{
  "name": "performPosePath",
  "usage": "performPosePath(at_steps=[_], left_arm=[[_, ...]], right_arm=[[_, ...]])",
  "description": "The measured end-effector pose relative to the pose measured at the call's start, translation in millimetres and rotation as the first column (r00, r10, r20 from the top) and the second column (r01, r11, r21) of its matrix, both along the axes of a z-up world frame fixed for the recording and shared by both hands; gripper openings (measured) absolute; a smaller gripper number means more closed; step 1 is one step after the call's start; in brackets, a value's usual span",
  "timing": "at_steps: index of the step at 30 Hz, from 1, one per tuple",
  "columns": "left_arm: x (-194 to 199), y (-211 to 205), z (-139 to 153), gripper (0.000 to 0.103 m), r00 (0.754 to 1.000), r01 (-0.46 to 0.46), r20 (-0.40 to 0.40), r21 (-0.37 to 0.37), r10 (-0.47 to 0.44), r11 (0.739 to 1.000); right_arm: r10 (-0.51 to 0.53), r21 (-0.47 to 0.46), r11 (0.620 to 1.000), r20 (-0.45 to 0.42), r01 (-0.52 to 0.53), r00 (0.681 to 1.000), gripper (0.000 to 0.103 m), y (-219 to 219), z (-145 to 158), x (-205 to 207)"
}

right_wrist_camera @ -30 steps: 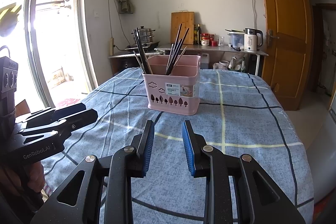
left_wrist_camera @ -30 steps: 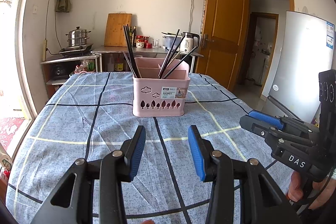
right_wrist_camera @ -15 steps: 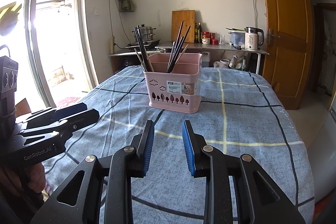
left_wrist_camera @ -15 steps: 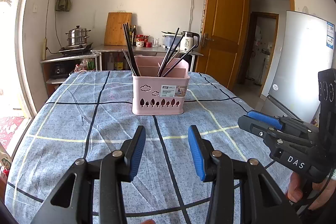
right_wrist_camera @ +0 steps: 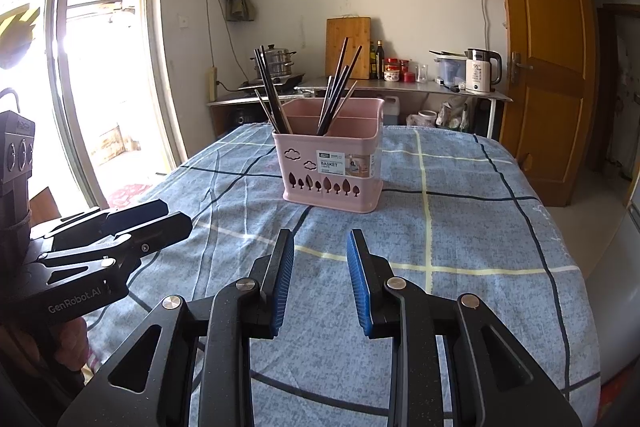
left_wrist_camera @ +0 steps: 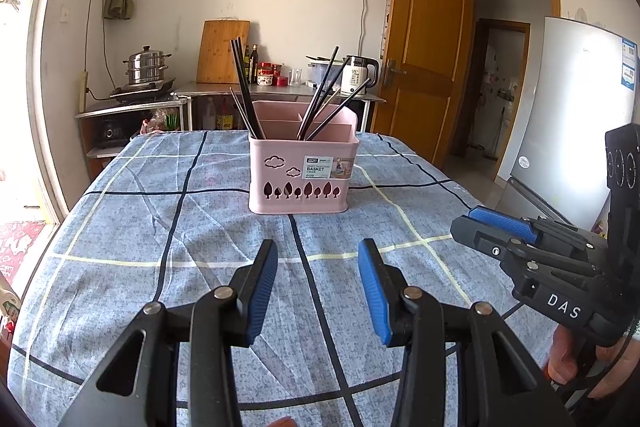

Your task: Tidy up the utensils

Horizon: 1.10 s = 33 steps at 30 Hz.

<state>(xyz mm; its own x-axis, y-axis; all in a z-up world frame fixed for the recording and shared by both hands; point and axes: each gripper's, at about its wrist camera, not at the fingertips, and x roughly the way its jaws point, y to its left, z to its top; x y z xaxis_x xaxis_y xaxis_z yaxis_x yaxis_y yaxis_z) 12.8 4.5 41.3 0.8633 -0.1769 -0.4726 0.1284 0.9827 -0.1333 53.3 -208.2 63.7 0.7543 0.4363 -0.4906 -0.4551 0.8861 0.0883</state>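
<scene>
The left gripper (left_wrist_camera: pixel 318 283) is held with its blue-padded fingers (left_wrist_camera: pixel 264 279) spread apart, and nothing is caught between them; only the tablecloth (left_wrist_camera: pixel 120 227) is seen through the gap. The right gripper (right_wrist_camera: pixel 320 275) is likewise held with its fingers (right_wrist_camera: pixel 360 283) parted and nothing between them, though the gap is a little narrower. Both grippers are kept above the near part of the table, well apart from the basket. In the left wrist view, the right gripper is seen at the right edge, beside and slightly ahead of the left one.

The pink basket (left_wrist_camera: pixel 302 167) is set upright near the middle of the table, ahead of both grippers. It is divided into compartments. One bunch of dark chopsticks (left_wrist_camera: pixel 242 87) is stood in the left front compartment, leaning to the left. A second bunch of chopsticks (left_wrist_camera: pixel 326 95) is stood toward the right side, fanned out to the right. A label and a row of tree-shaped cutouts are carried on the front wall.

The table is covered by a blue cloth crossed with dark and pale lines. Beyond it, a counter (right_wrist_camera: pixel 400 87) is placed against the wall, with a cutting board (left_wrist_camera: pixel 224 51), a steel pot (left_wrist_camera: pixel 146 67) and a kettle (right_wrist_camera: pixel 480 71) on or beside it. A wooden door (left_wrist_camera: pixel 428 59) is seen at the right.
</scene>
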Motion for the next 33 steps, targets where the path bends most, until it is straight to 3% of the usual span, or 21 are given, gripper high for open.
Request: performPosePath(at_steps=[33], left_arm=[[1.5,-4.5,-4.9,0.044,1.000,0.000,-0.014,0.013,0.000,1.000]], right_arm=[[-0.001,-0.006,1.000,-0.023,0.001,1.000,0.028,1.1,-5.0,3.6]])
